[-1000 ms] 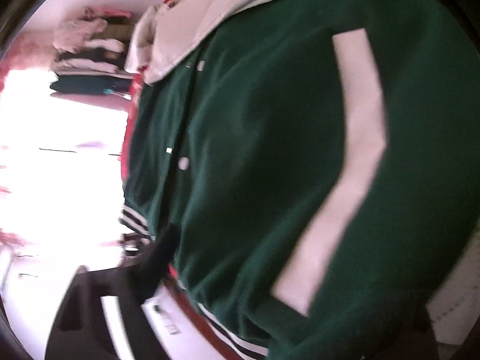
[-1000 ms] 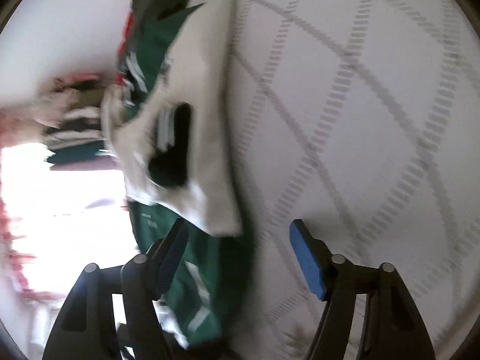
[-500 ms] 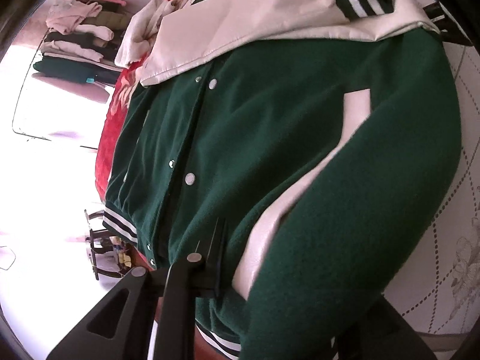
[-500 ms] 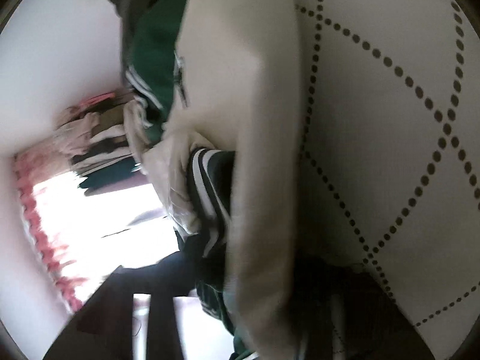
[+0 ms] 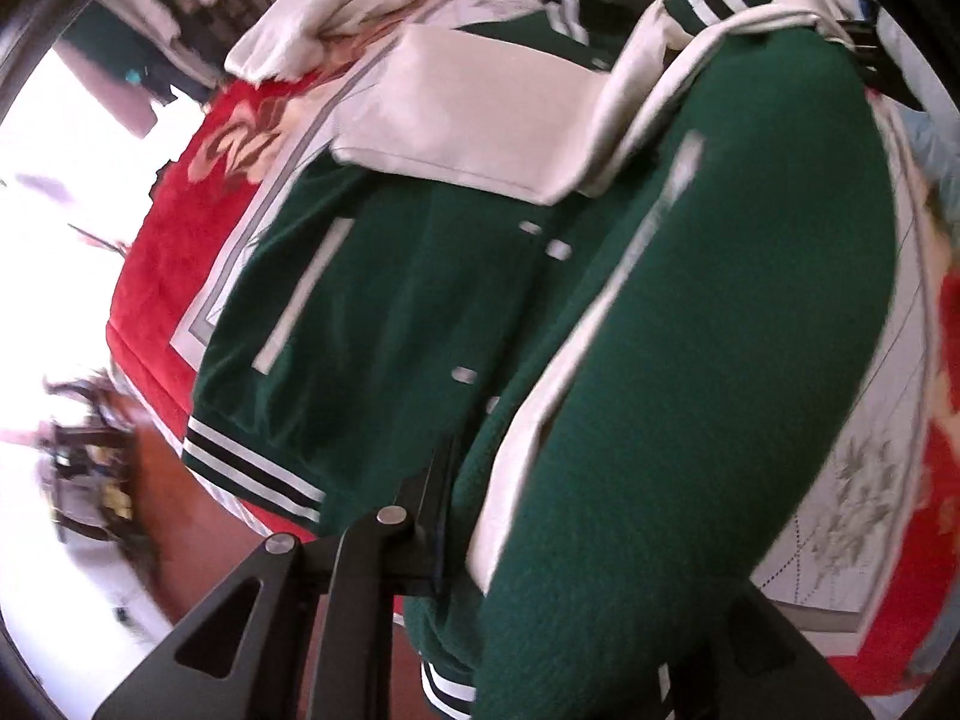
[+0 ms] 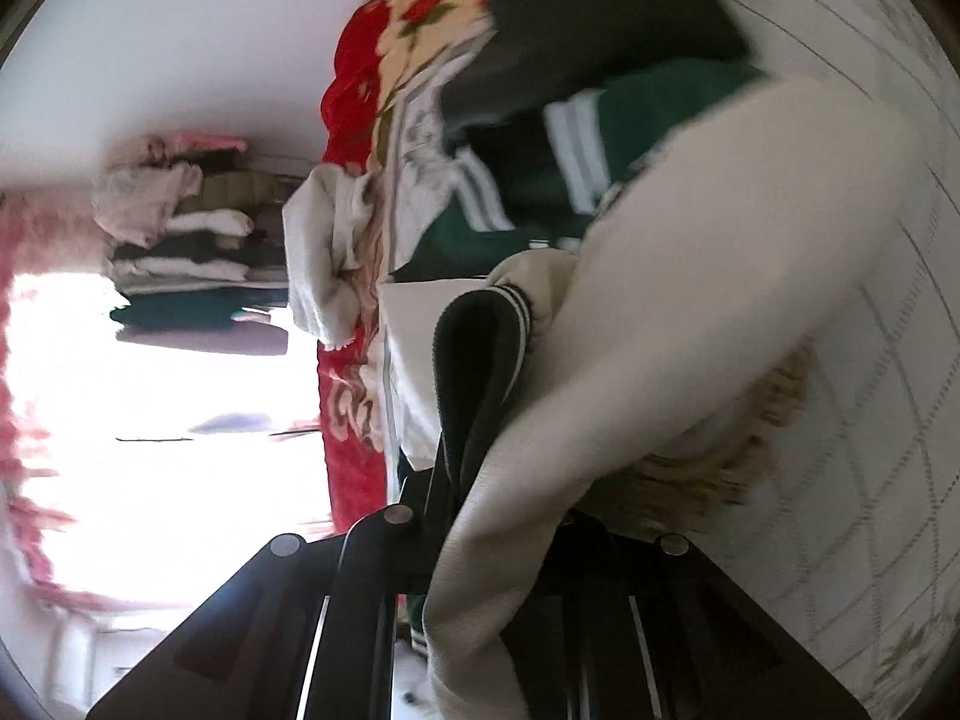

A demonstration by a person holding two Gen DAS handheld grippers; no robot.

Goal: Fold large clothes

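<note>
Overhanging red blanket [image 5: 150, 276]: jacket [image 5: 690, 420] hem.

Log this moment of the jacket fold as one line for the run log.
stage: lifting jacket side | left gripper: shut on green jacket hem | right gripper: jaws just closed, shut on cream sleeve | surface: floral bedspread

- Your left wrist camera looks steeply down, pressed close over the green jacket [image 5: 420, 300] on the red floral blanket [image 5: 156, 276].
- Your right wrist camera angles forward, close behind the cream sleeve [image 6: 690, 300].
- Both views share jacket, blanket and distant stacked clothes [image 6: 180, 240].
</note>
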